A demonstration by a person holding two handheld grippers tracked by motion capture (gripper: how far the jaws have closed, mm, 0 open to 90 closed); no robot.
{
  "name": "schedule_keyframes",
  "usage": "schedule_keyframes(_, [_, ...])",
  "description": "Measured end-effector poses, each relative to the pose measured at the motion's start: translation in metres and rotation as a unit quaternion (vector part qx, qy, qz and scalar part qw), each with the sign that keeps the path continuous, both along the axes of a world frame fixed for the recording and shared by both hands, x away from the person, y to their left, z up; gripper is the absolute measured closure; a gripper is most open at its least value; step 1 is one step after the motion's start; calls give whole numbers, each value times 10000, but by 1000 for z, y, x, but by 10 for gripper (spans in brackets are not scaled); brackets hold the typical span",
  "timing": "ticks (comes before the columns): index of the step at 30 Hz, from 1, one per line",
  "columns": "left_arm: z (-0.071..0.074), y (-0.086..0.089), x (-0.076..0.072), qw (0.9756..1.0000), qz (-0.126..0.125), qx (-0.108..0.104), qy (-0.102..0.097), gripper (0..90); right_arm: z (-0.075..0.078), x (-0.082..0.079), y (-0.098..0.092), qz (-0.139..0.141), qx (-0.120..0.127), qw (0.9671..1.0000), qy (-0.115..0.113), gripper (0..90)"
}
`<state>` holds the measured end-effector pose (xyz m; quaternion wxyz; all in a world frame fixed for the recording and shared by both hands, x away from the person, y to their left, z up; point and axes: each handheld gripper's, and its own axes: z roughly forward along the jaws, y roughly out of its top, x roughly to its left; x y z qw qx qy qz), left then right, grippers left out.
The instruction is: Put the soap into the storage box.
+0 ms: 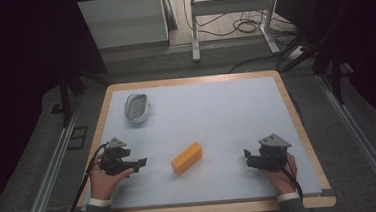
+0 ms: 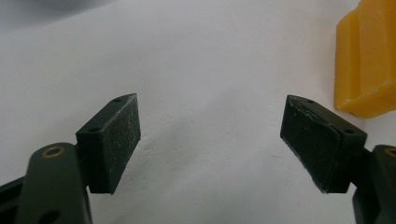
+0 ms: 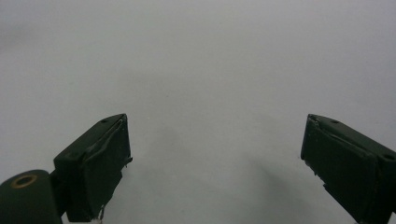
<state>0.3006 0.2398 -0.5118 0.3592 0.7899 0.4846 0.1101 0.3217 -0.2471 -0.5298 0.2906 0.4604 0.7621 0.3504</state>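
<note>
Getting ready to grab the yellow block [image 1: 186,157] — left gripper [image 2: 210,140] spread wide, empty, near it. Right gripper [image 3: 215,158] spread too, holding nothing. Next: slide left over, then squeeze.

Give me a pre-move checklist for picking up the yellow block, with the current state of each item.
1. Left hand-held gripper open, nothing between its pads: ok.
2. Right hand-held gripper open, nothing between its pads: ok.
3. Yellow block lying free on the white mat, between the two grippers: ok.
4. Left gripper lined up on the block: not ok; in the left gripper view the block sits off to the upper right.
5. Oval grey dish clear of the path: ok, far back left.
</note>
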Motion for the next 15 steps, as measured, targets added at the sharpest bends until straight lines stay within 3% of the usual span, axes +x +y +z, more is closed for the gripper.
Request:
schedule_keyframes(6, [-1,1,2,10000,11,78,35,208,0,3,-6,30,282,9995,148,84])
schedule_keyframes(15, [4,3,-1,10000,3,57,-13,208,1,1,-11,-22,490,9988,51,87])
